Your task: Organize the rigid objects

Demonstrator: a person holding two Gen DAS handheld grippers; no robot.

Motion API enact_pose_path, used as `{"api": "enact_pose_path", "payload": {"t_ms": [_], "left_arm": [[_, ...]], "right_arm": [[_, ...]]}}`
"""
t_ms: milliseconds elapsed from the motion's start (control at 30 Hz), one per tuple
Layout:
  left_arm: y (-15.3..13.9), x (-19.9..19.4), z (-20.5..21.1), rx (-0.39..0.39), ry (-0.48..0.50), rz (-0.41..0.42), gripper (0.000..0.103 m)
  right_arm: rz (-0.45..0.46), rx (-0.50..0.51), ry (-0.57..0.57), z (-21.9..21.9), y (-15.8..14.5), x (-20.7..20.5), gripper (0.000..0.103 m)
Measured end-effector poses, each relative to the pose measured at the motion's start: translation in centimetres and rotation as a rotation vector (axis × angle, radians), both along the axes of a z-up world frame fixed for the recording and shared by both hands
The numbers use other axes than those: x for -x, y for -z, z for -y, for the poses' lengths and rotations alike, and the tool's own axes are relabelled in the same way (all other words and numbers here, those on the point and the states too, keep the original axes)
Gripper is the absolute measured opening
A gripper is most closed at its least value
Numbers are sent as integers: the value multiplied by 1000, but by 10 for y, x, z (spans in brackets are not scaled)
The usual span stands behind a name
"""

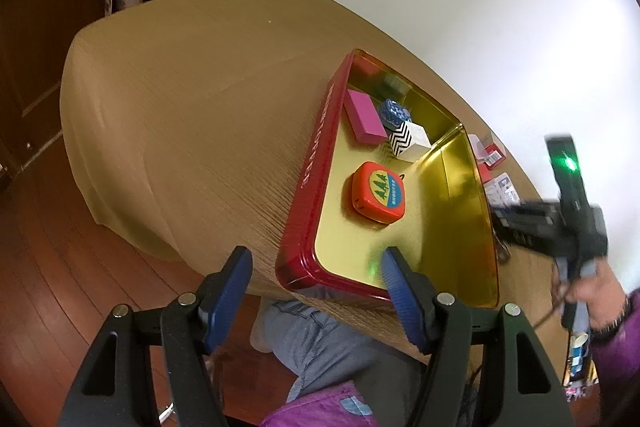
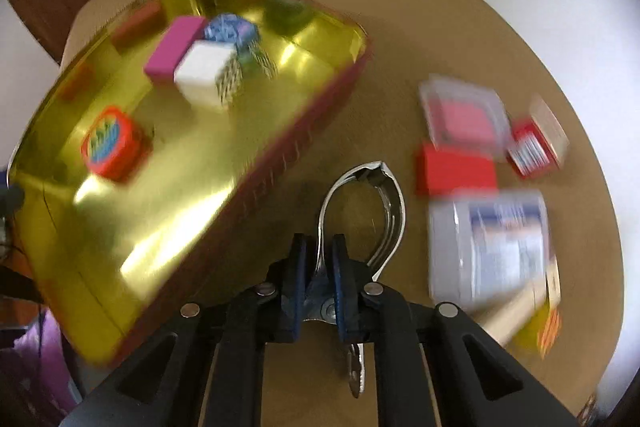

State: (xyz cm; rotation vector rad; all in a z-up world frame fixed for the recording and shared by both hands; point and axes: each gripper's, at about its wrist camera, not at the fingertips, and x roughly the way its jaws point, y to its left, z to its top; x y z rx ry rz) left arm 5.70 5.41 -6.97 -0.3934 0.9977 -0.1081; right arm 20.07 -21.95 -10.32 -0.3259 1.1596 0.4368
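A round table [image 1: 168, 115] carries a red tin [image 1: 316, 147] with a gold inside, holding a pink box [image 1: 364, 117], a zigzag cube [image 1: 408, 141] and an orange tape measure [image 1: 378, 193]. Only the right wrist view shows the loose boxes [image 2: 460, 131] at right and the right gripper [image 2: 320, 267] clamped on metal tongs [image 2: 384, 203]. The left gripper [image 1: 316, 263] stands apart, empty, at the tin's near corner.

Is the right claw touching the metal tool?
Touching. The right wrist view shows the right claw shut on the metal tool, with both pads pressing on it.
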Motion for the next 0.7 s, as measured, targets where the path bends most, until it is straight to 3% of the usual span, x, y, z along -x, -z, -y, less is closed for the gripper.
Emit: {"api": "enact_pose_path", "payload": {"t_ms": [167,333,467,600,700], "left_arm": [[-12,8,11,-69,14,51,69],[-46,31,39,-192,79,224,69],[-63,37,80,-228,233,283,69],[-70,24,134,-228,417,263,69],[-71,11,178,-230,549,248,69]], "right_arm": [[14,-132,124,48,-3,50,9],[48,-193,280,112,-6,95,5],[69,-213,408,171,1,120,5],[82,-226,506,228,-1,128,5],[69,-329,568,262,3,135,8]]}}
